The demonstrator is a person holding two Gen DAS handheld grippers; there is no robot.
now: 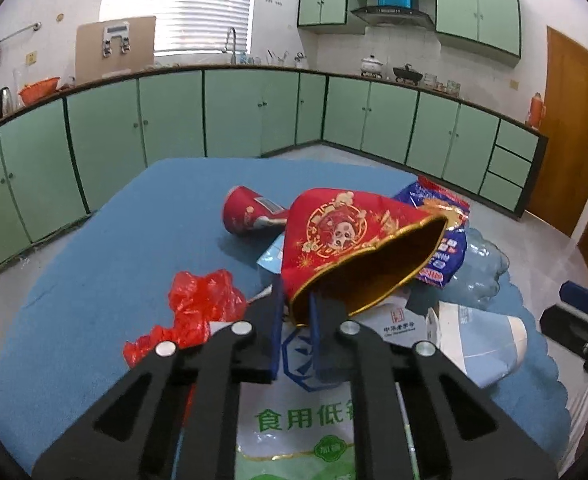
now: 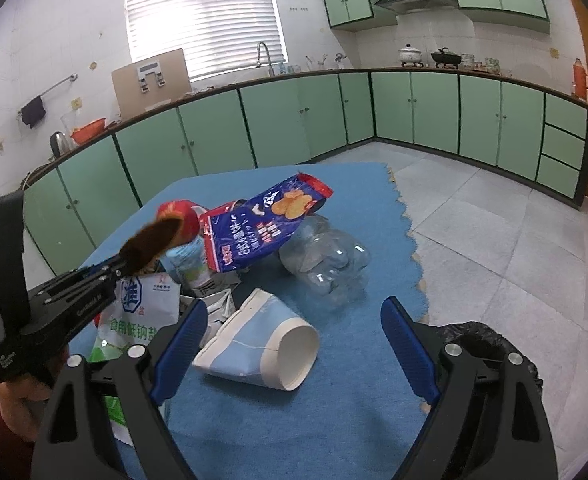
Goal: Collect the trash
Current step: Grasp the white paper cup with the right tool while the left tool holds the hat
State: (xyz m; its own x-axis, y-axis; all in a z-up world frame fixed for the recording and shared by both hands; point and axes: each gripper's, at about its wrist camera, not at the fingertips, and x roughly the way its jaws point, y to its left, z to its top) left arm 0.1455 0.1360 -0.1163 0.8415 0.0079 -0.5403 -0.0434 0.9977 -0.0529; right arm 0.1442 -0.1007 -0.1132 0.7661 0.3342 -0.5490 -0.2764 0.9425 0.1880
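My left gripper [image 1: 296, 312] is shut on the rim of a red paper bowl with a gold inside [image 1: 346, 232] and holds it above the trash pile; the bowl also shows in the right wrist view [image 2: 154, 242]. My right gripper [image 2: 294, 344] is open and empty, above a crushed blue-and-white paper cup [image 2: 262, 344]. On the blue mat [image 2: 334, 420] lie a blue chip bag [image 2: 262, 228], a crushed clear bottle [image 2: 326, 264], a white salt bag [image 1: 294, 412], a red cup [image 1: 250, 214] and a crumpled red plastic bag [image 1: 198, 304].
A bin lined with a black bag [image 2: 490, 344] stands at the mat's right edge, behind my right finger. Green cabinets [image 1: 174, 116] run along the walls. Grey tiled floor [image 2: 494, 240] lies to the right. A wooden door [image 1: 570, 132] is at far right.
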